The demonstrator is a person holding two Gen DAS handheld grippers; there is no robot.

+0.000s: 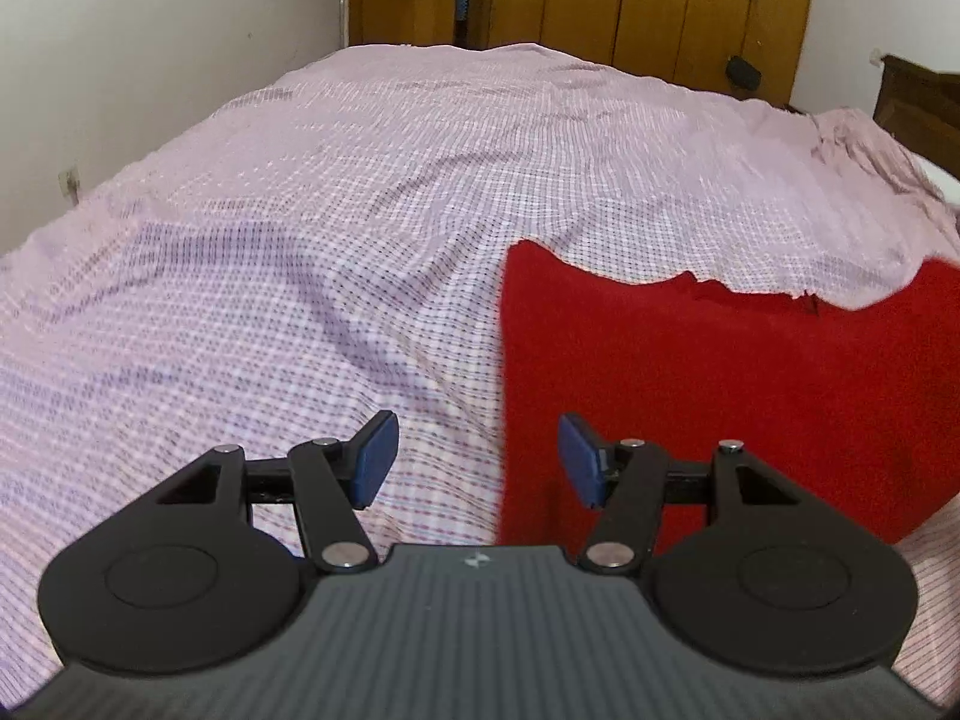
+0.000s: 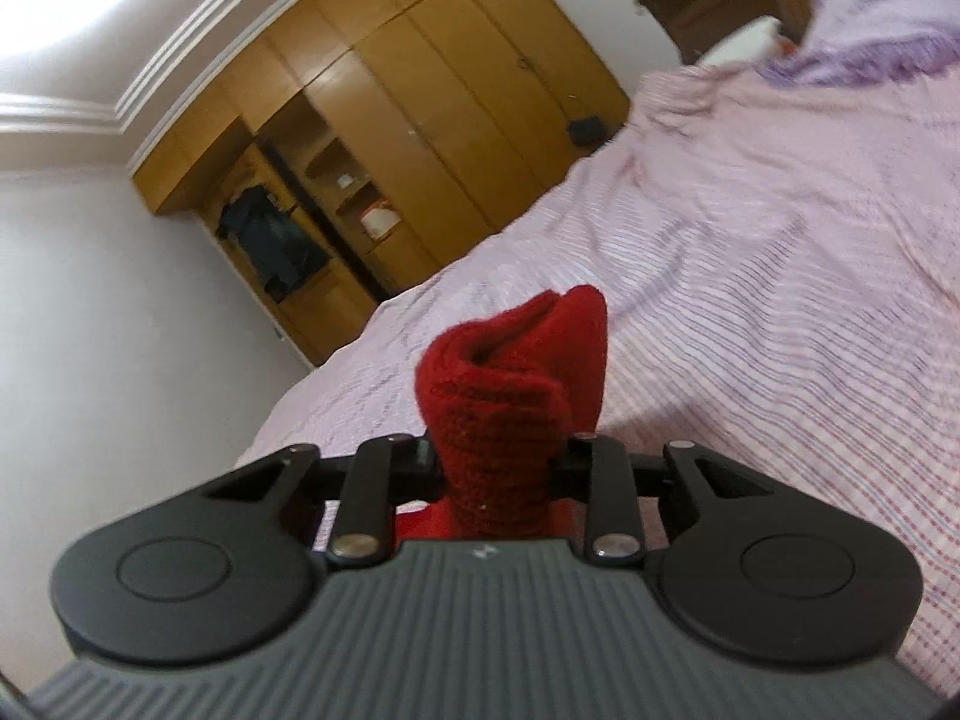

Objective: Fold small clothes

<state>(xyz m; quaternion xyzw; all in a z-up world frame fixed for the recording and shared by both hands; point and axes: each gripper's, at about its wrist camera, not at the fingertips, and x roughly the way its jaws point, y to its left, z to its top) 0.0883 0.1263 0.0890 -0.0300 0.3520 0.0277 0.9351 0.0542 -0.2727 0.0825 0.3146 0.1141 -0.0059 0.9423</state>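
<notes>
Right gripper (image 2: 495,468) jaws are pinching a bunched fold of the fuzzy red knit garment (image 1: 708,384), which is lying on the bed (image 1: 360,192) with its pink checked sheet. Left gripper (image 1: 477,459) jaws are standing spread, empty, over the garment's left edge.

a pink checked bedsheet (image 1: 372,192) stretches toward a wooden wardrobe (image 1: 660,6).

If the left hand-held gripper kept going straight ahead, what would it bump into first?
Probably the bedsheet. The left hand-held gripper is open and tilted down toward the bed, just left of the red cloth's edge. It might brush that edge first; depth is hard to judge.
</notes>
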